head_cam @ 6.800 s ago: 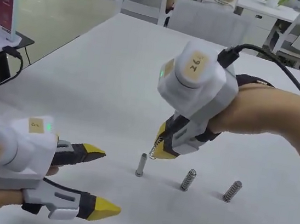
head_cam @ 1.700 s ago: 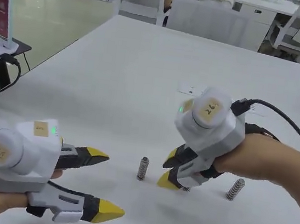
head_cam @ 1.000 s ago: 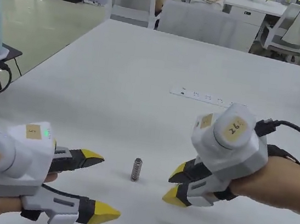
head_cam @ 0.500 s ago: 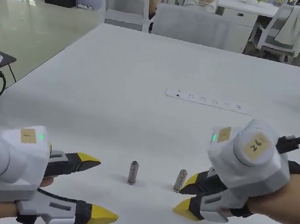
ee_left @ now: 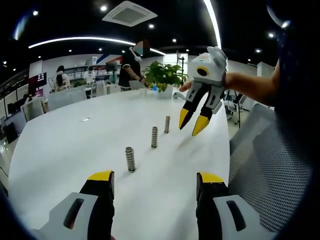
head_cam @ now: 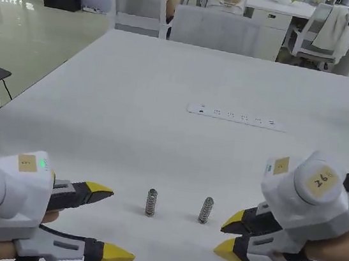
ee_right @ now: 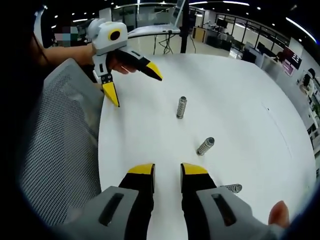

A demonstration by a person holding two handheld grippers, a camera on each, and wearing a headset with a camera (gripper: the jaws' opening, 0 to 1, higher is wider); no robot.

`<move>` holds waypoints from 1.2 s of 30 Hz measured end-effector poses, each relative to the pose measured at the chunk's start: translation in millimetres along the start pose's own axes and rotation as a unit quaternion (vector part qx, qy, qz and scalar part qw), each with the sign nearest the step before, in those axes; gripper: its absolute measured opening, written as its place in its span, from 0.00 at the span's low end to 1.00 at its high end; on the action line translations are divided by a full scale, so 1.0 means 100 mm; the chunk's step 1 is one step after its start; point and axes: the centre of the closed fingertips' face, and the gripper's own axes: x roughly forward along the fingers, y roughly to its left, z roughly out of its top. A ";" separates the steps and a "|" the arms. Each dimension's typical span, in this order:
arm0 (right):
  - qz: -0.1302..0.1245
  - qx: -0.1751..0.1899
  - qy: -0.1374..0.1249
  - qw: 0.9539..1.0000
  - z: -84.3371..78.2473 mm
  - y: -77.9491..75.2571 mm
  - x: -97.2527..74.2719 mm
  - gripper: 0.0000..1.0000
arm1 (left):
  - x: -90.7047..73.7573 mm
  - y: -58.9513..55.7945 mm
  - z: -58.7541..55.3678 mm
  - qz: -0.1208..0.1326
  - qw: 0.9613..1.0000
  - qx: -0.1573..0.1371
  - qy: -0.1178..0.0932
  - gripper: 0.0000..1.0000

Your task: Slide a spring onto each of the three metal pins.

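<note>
three springs [ee_left: 154,136] upright in a row, left gripper [ee_left: 155,176] wide apart, right gripper [ee_right: 166,169] narrowly parted, both empty

In the head view, the third coiled grey metal spring [ee_left: 167,124] is hidden behind the white, yellow-tipped right gripper [head_cam: 228,235].

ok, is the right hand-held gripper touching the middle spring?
Apart. In the right gripper view, bare table lies between the right hand-held gripper and the middle spring; its jaws hold nothing.
</note>
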 end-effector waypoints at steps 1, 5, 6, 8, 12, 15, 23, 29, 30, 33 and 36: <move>-0.002 0.003 -0.001 1.000 -0.01 -0.01 -0.01 0.18 | 0.00 0.00 0.00 0.000 1.000 0.000 0.000 0.62; -0.010 0.018 -0.008 1.000 -0.09 -0.04 -0.05 0.19 | 0.00 0.00 -0.01 0.000 1.000 -0.002 0.000 0.62; -0.013 0.021 -0.009 1.000 -0.11 -0.05 -0.07 0.19 | 0.00 -0.01 -0.02 0.000 1.000 -0.002 0.000 0.62; -0.015 0.027 -0.010 0.999 -0.14 -0.06 -0.09 0.19 | 0.00 -0.01 -0.02 0.000 1.000 -0.003 0.001 0.62; -0.026 0.042 -0.015 0.999 -0.22 -0.12 -0.14 0.20 | 0.01 -0.01 -0.02 0.000 1.000 -0.003 0.001 0.62; -0.033 0.052 -0.018 0.998 -0.28 -0.16 -0.18 0.20 | 0.01 -0.01 -0.02 0.000 1.000 -0.003 0.001 0.62; -0.057 0.082 -0.032 0.995 -0.44 -0.30 -0.30 0.22 | 0.01 0.00 -0.03 0.001 1.000 -0.003 0.003 0.62; -0.070 0.100 -0.041 0.992 -0.55 -0.39 -0.37 0.24 | 0.01 0.00 -0.03 0.002 1.000 -0.003 0.004 0.62; -0.072 0.103 -0.043 0.991 -0.56 -0.40 -0.38 0.25 | 0.01 0.00 -0.03 0.002 1.000 -0.004 0.004 0.62; -0.079 0.111 -0.048 0.990 -0.63 -0.44 -0.42 0.28 | 0.01 0.00 -0.04 0.003 1.000 -0.004 0.005 0.62; -0.083 0.117 -0.055 0.988 -0.67 -0.47 -0.45 0.29 | 0.00 0.00 -0.04 0.004 1.000 -0.005 0.006 0.62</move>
